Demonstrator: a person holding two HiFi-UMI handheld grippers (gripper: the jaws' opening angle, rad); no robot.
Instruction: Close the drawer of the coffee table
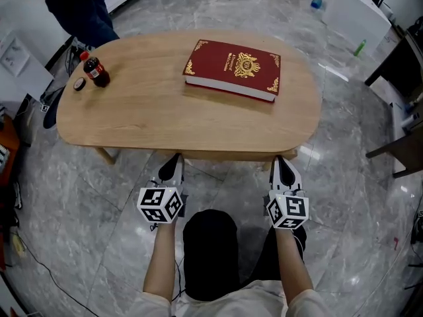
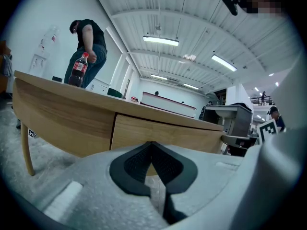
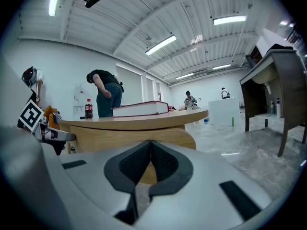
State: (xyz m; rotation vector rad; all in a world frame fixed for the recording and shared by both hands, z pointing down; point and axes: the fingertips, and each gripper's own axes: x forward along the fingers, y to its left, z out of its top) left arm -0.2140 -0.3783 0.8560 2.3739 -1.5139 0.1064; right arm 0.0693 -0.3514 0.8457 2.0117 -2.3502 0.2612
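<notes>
Left claw (image 1: 176, 161) and right claw (image 1: 280, 162), closed and empty, face the table's (image 1: 139, 114) near edge; the stiff drawer (image 2: 163, 131) front should suit pushing.

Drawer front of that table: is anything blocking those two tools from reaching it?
Nothing visible does. Open air separates the drawer front from the left tool and right tool, both shut; the book and bottle sit up on the tabletop.

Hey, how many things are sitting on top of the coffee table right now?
3: a red book right of centre, a cola bottle at the far left end, and a small dark round thing beside it. Nothing looks hidden.
</notes>
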